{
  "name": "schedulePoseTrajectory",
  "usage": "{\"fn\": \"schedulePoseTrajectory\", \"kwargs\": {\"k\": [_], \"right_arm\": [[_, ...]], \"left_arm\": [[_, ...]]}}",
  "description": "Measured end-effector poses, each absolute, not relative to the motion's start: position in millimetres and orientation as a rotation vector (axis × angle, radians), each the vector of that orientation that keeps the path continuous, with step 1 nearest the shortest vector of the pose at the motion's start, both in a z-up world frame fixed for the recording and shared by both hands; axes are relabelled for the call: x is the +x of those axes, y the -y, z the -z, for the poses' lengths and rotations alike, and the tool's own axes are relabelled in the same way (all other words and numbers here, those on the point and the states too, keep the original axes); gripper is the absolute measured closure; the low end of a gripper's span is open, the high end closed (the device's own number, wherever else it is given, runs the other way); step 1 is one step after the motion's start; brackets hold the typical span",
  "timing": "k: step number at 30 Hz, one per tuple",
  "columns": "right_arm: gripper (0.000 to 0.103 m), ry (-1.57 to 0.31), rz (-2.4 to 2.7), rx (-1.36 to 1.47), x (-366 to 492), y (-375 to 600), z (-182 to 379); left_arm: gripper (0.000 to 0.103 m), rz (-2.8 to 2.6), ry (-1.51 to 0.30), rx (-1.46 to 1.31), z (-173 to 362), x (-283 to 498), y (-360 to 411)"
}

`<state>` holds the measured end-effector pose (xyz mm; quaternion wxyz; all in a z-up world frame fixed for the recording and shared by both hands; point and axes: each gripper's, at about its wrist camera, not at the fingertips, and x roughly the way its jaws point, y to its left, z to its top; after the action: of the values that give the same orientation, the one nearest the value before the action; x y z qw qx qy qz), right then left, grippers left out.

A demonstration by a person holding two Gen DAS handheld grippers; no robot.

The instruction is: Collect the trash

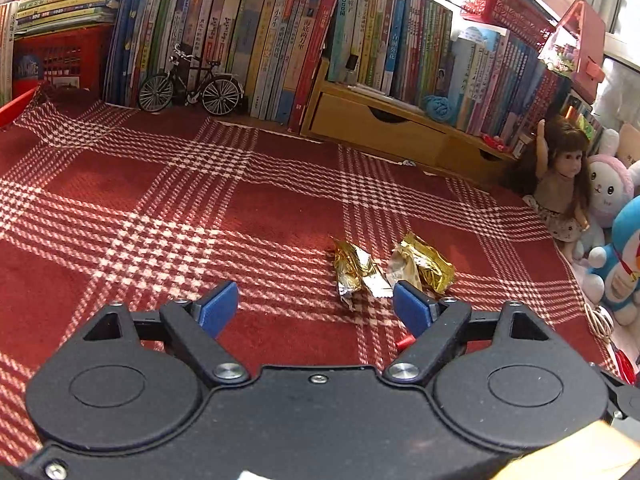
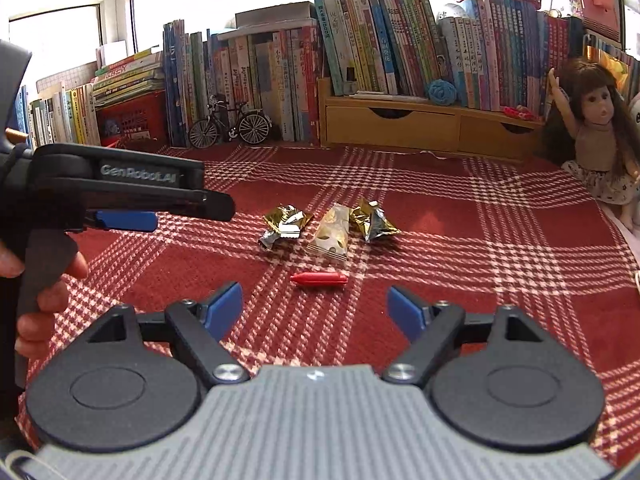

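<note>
I see three crumpled wrappers on the red plaid cloth (image 2: 460, 240), all lying flat. Taking the red crayon-like stick (image 2: 319, 279) as my landmark: a gold-and-silver foil wrapper (image 2: 285, 225) lies beyond it to the left, a pale translucent wrapper (image 2: 331, 237) just behind it, and a second gold foil wrapper (image 2: 371, 221) beyond to the right.

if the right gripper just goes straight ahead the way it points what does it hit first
Most likely the small red piece on the checked cloth, lying just ahead of the open right gripper. The wrappers come after it. Depth is hard to judge.
</note>
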<state>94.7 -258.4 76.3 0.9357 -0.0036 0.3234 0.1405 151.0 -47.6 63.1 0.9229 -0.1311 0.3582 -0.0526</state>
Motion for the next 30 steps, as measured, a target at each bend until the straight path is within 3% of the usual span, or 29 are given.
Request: {"fn": "schedulePoseTrajectory", "kwargs": {"k": [10, 11, 13, 16, 19, 22, 25, 30], "right_arm": [[0.019, -0.742, -0.285, 0.013, 133.3, 252.6, -45.1], [0.019, -0.744, -0.286, 0.01, 135.5, 251.7, -44.5], [0.019, -0.747, -0.293, 0.004, 138.8, 249.2, -43.9], [0.021, -0.754, -0.3, -0.007, 144.0, 244.8, -42.4], [0.024, -0.764, -0.307, -0.02, 149.2, 239.6, -40.2], [0.035, -0.768, -0.301, -0.029, 152.9, 236.5, -39.1], [0.052, -0.766, -0.294, -0.019, 152.6, 237.3, -40.8], [0.054, -0.757, -0.299, 0.019, 146.5, 243.0, -44.3]], "left_arm": [[0.029, 0.129, -0.818, -0.32, -34.6, 212.5, 68.8], [0.032, 0.127, -0.824, -0.31, -32.8, 215.8, 71.4], [0.052, 0.122, -0.839, -0.295, -28.8, 221.2, 75.2], [0.07, 0.112, -0.86, -0.281, -24.4, 224.8, 78.9], [0.082, 0.121, -0.852, -0.28, -24.0, 223.1, 78.9], [0.086, 0.122, -0.844, -0.27, -29.1, 218.4, 76.0], [0.087, 0.11, -0.828, -0.253, -34.4, 212.8, 72.3], [0.087, 0.109, -0.795, -0.23, -45.8, 195.3, 65.0]]}}
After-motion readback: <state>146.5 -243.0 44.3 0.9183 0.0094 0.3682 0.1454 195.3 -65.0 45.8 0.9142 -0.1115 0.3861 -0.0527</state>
